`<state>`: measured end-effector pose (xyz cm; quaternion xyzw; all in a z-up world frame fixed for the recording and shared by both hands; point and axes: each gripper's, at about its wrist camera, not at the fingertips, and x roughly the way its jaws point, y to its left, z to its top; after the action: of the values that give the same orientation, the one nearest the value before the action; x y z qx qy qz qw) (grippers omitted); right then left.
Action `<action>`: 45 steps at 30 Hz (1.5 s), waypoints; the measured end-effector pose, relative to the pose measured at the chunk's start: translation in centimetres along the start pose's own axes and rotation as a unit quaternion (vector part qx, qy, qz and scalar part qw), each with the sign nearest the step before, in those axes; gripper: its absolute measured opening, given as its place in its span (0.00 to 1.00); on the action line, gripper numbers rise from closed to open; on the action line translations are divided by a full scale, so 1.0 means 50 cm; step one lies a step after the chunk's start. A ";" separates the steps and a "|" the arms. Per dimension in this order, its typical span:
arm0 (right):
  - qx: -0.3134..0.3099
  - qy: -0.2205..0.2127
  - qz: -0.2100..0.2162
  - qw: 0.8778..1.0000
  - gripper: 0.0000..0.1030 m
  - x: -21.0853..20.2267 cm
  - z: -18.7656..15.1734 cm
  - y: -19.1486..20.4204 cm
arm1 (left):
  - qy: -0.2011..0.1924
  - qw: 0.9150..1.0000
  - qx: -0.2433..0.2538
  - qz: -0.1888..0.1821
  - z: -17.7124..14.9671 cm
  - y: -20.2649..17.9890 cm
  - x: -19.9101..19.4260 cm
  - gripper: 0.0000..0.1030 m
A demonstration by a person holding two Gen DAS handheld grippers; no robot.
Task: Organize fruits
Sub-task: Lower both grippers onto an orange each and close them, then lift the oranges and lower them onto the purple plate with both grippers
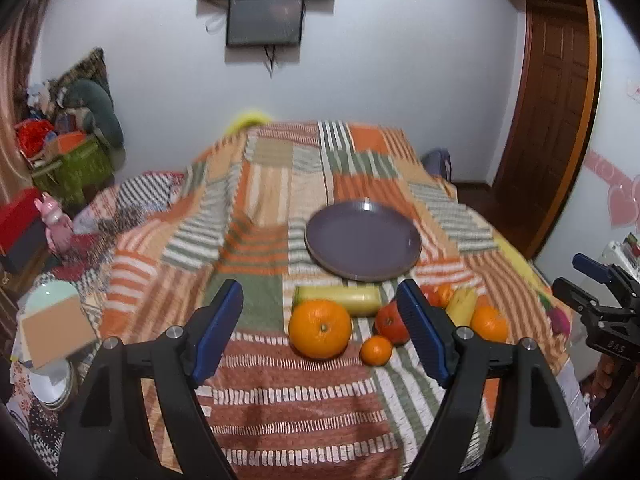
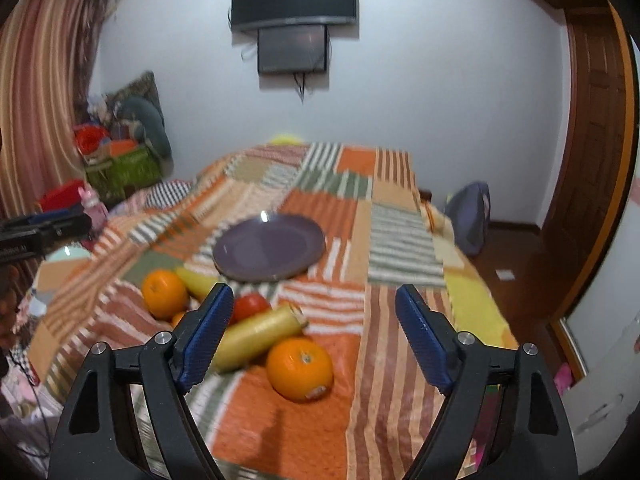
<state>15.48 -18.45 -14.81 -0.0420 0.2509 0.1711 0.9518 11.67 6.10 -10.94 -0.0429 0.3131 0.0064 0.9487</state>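
A purple plate [image 1: 363,240] lies empty on the striped bedcover; it also shows in the right wrist view [image 2: 269,247]. In front of it lie several fruits: a large orange [image 1: 320,329], a small mandarin [image 1: 376,351], a tomato [image 1: 393,322], a yellow banana piece [image 1: 340,298], another banana [image 1: 462,306] and another orange [image 1: 489,323]. My left gripper [image 1: 320,334] is open, hovering before the large orange. My right gripper [image 2: 314,336] is open above an orange [image 2: 300,368] and a banana [image 2: 256,338]. The right gripper also shows in the left wrist view [image 1: 600,300].
The bed with the patchwork cover [image 1: 260,400] fills the middle. Bowls and a cardboard piece [image 1: 54,328] sit at the left edge. A green crate with clutter [image 1: 76,164] stands by the wall. A wooden door [image 1: 556,92] and a backpack [image 2: 470,216] are on the right.
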 end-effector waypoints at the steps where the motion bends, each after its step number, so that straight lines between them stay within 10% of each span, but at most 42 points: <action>1: 0.001 0.011 0.002 1.000 0.79 0.007 -0.007 -0.001 | 0.010 1.000 0.001 -0.002 -0.004 0.003 0.015 0.77; 20: 0.040 0.146 0.046 0.987 0.80 0.166 -0.097 -0.020 | 0.161 0.987 -0.019 -0.021 -0.076 0.016 0.242 0.79; 45: 0.046 0.164 0.064 0.983 0.61 0.197 -0.101 -0.019 | 0.177 0.983 -0.039 -0.025 -0.072 0.015 0.300 0.68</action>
<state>21.51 -17.16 -24.04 -0.0098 0.4132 0.2113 0.8857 21.56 6.30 -22.78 -0.0880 0.4743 -0.0128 0.8759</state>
